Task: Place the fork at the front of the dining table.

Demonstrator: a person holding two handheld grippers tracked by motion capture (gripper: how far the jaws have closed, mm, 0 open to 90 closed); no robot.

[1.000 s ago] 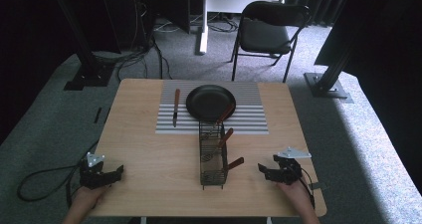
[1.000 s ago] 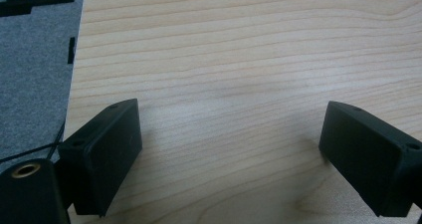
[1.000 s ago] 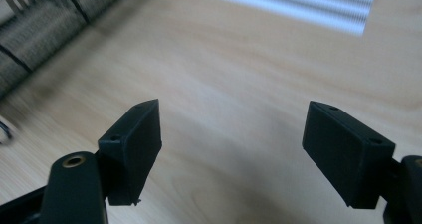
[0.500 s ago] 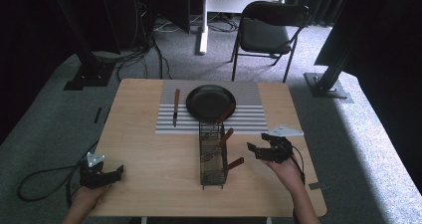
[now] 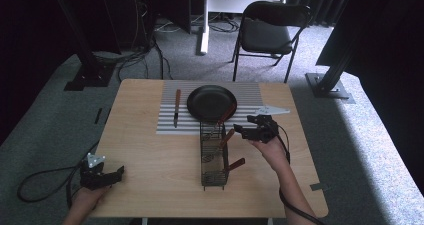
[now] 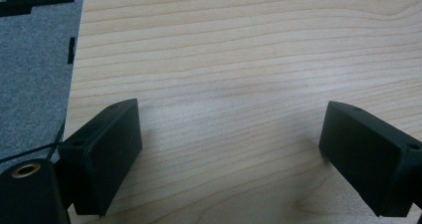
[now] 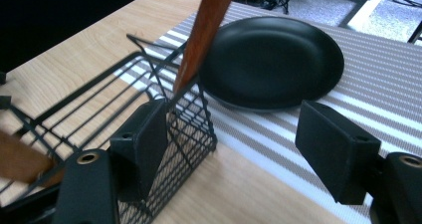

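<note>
1. The left gripper (image 5: 107, 176) rests near the front left corner of the wooden table (image 5: 150, 155), held by the person's left hand (image 5: 87, 197). Seen from its own camera, the left gripper (image 6: 229, 154) has its jaws spread wide over bare wood, with nothing between them.
2. The right gripper (image 5: 239, 130) hovers just beside the far end of the black wire basket (image 5: 213, 155), held by the right hand (image 5: 270, 150). In its own view, the right gripper (image 7: 229, 149) has jaws spread apart and empty; the left jaw sits against the basket's corner (image 7: 194, 129).
3. Wooden-handled utensils (image 5: 226, 116) lean out of the basket; one handle (image 7: 204, 30) rises just above the right gripper's left jaw.
4. A black plate (image 5: 211, 102) lies on the striped placemat (image 5: 250, 92), touching the basket's far end.
5. A wooden-handled knife (image 5: 177, 106) lies on the mat, left of the plate.
</note>
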